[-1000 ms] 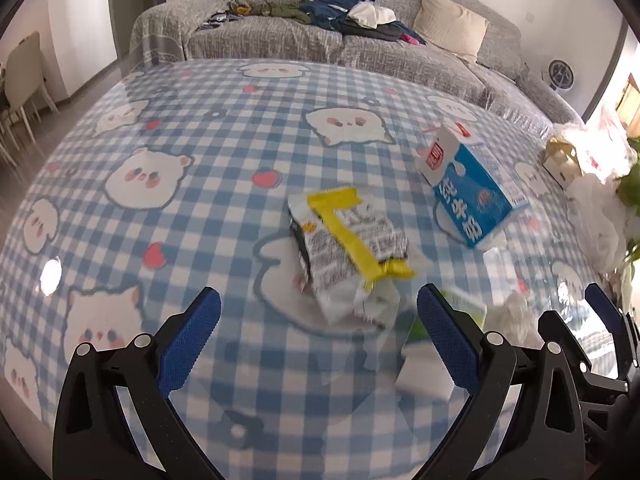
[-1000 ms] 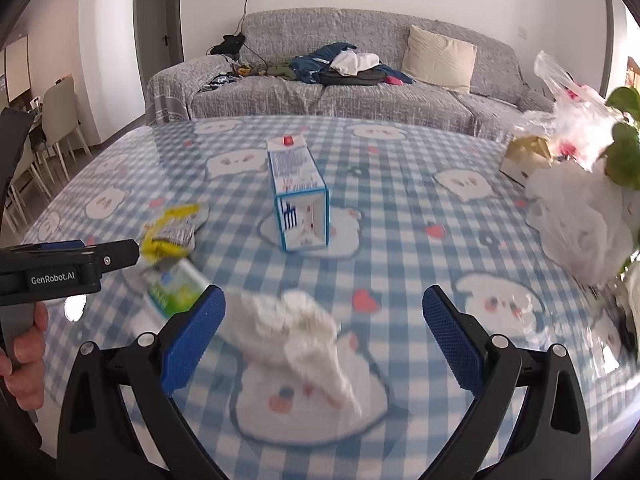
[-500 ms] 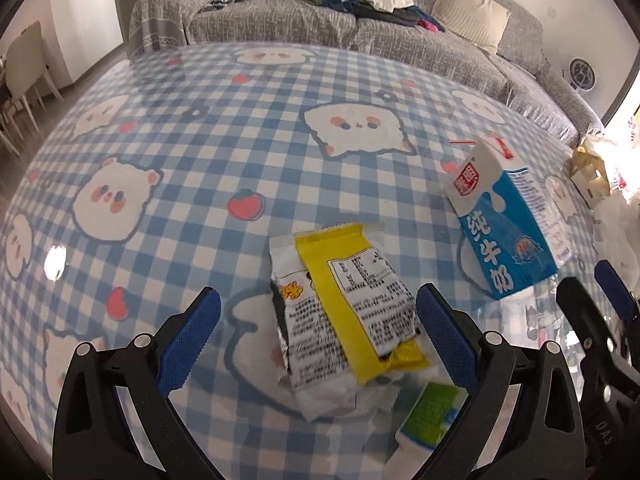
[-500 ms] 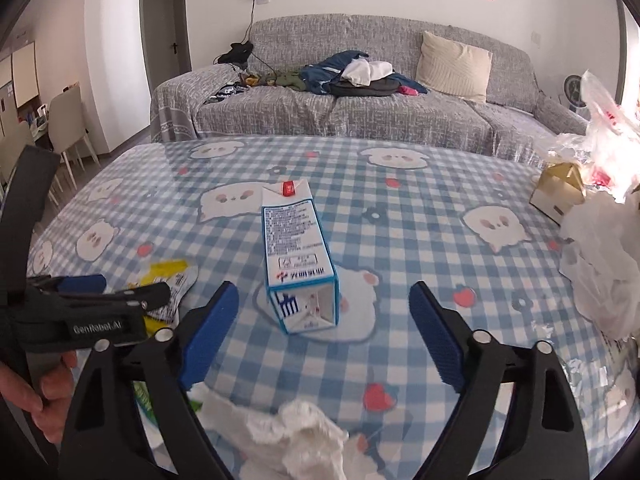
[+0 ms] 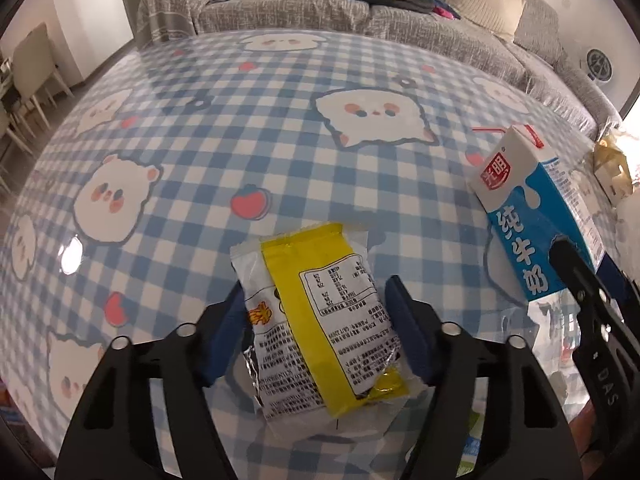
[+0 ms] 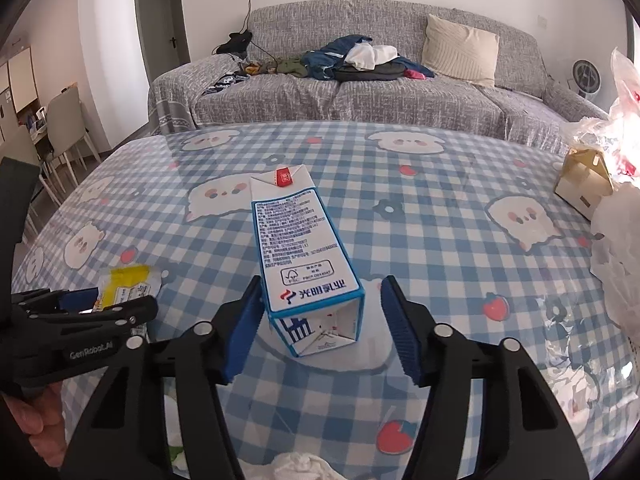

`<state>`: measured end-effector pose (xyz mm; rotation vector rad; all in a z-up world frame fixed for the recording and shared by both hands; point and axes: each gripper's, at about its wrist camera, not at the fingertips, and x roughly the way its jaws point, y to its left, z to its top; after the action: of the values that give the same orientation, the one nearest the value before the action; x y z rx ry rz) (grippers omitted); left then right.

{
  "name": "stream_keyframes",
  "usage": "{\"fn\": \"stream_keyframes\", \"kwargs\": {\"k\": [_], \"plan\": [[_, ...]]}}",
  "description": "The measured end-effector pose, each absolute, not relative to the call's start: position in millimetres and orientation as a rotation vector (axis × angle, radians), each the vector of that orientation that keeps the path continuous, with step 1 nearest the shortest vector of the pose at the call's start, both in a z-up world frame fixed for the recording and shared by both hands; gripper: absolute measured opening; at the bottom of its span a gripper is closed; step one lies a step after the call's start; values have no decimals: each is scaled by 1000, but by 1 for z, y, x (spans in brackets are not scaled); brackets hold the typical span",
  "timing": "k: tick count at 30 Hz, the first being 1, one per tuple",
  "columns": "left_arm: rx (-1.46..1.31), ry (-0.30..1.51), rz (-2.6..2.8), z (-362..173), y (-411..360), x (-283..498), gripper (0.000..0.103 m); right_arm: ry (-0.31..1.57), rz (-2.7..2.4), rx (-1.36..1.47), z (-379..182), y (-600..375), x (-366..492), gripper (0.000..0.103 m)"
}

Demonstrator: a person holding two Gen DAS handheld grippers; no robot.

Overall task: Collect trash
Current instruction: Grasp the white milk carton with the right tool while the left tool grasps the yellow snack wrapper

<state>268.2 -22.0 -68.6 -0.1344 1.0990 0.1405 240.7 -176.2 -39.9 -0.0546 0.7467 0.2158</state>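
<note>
**A:** Where's the trash relative to the tools?

**B:** Left gripper (image 5: pixel 318 326) straddles the snack wrapper (image 5: pixel 320 320), yellow and silver, lying flat on the checked tablecloth (image 5: pixel 240 128). Jaws are closing with the wrapper between them. Left pad looks to be at the wrapper's edge, right pad just beside the other edge; can't confirm either one is pressing.

**A:** Right side?

**B:** Right gripper (image 6: pixel 318 330) is around the near end of the milk carton (image 6: pixel 298 256), blue and white, lying on its side, red cap end pointing to 12 o'clock. Jaws closing here too. Left pad is at the carton's side; right pad has a visible gap to it. Not clamped.

**A:** How do the two items sit?

**B:** From the left wrist view, the carton is at 3 o'clock of the wrapper, apart from it. From the right wrist view, the wrapper is at 9 o'clock of the carton, partly behind the left gripper's body.

**A:** Anything hidden?

**B:** A crumpled tissue (image 6: pixel 296 468) is cut off at the bottom of the right view. A green-and-white pack (image 5: pixel 472 440) is mostly behind the left gripper's right finger; can't read it. A small cardboard box (image 6: pixel 582 184) and plastic bags (image 6: pixel 616 240) sit at the right edge of the table, washed out by glare. A hand (image 6: pixel 36 432) on the left gripper's grip is only partly in frame.
</note>
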Motion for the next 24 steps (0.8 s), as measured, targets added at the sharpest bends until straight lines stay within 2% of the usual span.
{"fn": "stream_keyframes", "kwargs": {"k": [1,2,3,9,24], "plan": [[-133,1099,142,-68,-21,267,60,749,214,-57,-41,-175,241,52],[-128,1097,142,-67,-21,265,53,750,215,-56,-41,-174,242,45],[-122,1094,139,-66,-20,264,43,751,212,-60,-41,-173,242,45],[-133,1081,100,-63,-16,259,27,737,188,-69,-41,-170,242,44],[-98,1053,100,-54,-19,255,22,714,167,-58,-33,-175,235,43]]}}
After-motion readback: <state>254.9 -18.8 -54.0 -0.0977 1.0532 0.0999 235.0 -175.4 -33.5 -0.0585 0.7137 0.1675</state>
